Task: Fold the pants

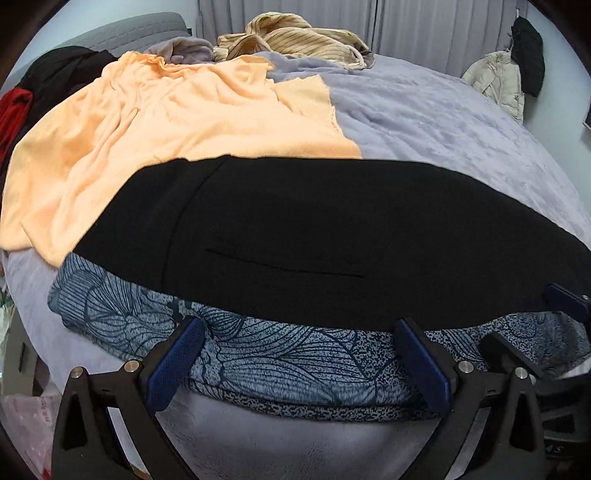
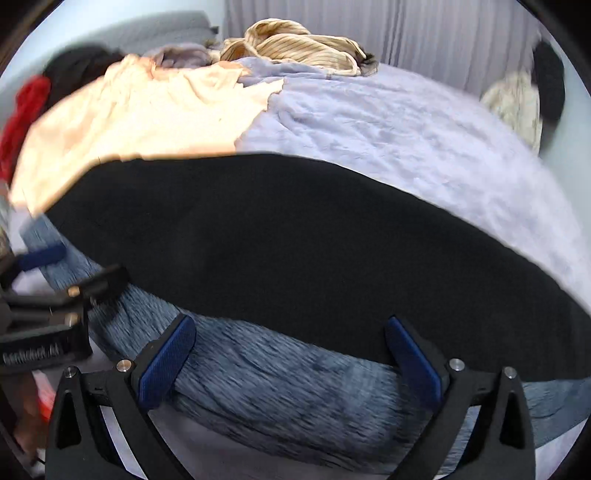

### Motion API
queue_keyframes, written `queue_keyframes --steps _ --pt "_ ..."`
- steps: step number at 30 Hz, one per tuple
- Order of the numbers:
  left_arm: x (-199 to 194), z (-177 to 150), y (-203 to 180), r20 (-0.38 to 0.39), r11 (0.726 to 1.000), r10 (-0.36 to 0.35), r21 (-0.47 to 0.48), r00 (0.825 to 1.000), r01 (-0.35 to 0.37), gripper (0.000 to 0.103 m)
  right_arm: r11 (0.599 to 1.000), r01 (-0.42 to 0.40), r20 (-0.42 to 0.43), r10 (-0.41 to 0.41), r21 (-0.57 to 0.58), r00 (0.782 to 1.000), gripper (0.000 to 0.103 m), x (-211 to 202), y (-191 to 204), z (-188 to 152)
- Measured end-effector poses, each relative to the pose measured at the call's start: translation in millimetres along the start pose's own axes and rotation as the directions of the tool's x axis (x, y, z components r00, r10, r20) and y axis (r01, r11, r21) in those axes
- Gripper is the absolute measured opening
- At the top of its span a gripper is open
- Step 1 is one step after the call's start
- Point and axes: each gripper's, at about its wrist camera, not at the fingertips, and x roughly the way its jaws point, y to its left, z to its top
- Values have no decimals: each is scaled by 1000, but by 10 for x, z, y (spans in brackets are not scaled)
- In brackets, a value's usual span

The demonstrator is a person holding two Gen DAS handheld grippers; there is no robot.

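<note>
The black pants (image 1: 295, 229) lie flat across the bed (image 1: 461, 122), on top of a blue patterned garment (image 1: 277, 354), so they look roughly folded already. Both the left tool (image 1: 299, 350) and right tool (image 2: 291, 354) sit spread wide, pinching nothing, so probably a final fold or tidy-up is left.

Lavender-covered bed (image 1: 443, 122), pale curtains (image 1: 424, 26), grey headboard (image 1: 147, 27)

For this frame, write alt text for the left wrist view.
Open left gripper hovers over black pants spread on a blue patterned garment on a lavender bed; an orange cloth lies behind.
</note>
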Motion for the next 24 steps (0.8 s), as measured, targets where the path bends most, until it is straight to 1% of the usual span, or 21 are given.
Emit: queue_keyframes --steps 1,3,6,8,11,13,15,17,20,21,22,24 --pt "13 -8 13 -5 1000 -5 -20 1000 5 103 1000 -12 -2 12 -5 1000 103 -11 -59 -63" --pt "-16 -9 23 -3 1000 -12 -29 1000 12 103 999 -33 4 33 36 999 103 -76 -277 -195" --pt "-12 -23 23 -9 1000 -13 -3 1000 13 103 998 27 1 -27 61 1000 103 -181 -623 -346" --pt "-23 -49 39 -15 1000 -12 20 1000 12 103 993 27 -6 -26 115 1000 103 -253 -928 -469" --pt "-33 -83 55 -21 998 7 57 1000 -5 103 983 77 -18 -75 166 997 103 -364 -1354 -697" --pt "-27 -79 60 -27 998 14 63 1000 -12 103 974 66 -10 -66 217 998 103 -459 -1653 -848" --pt "-20 -63 53 -37 998 20 59 999 -18 103 961 121 -19 -120 251 993 103 -554 -1944 -978" --pt "-13 -45 35 -42 998 33 61 999 -31 103 944 153 -31 -151 292 988 103 -642 -2228 -1103" --pt "-9 -18 6 -54 998 50 50 997 -48 103 909 191 -44 -188 371 981 103 -765 -2622 -1324" --pt "-29 -22 7 -60 997 57 46 997 -55 103 895 216 -62 -209 391 976 103 -777 -2744 -1392" --pt "-38 -12 -6 -65 997 66 43 996 -64 103 879 229 -71 -220 419 973 103 -804 -2853 -1469" --pt "-34 47 -94 -71 995 91 38 993 -88 103 855 210 -61 -206 474 977 102 -856 -3026 -1599"
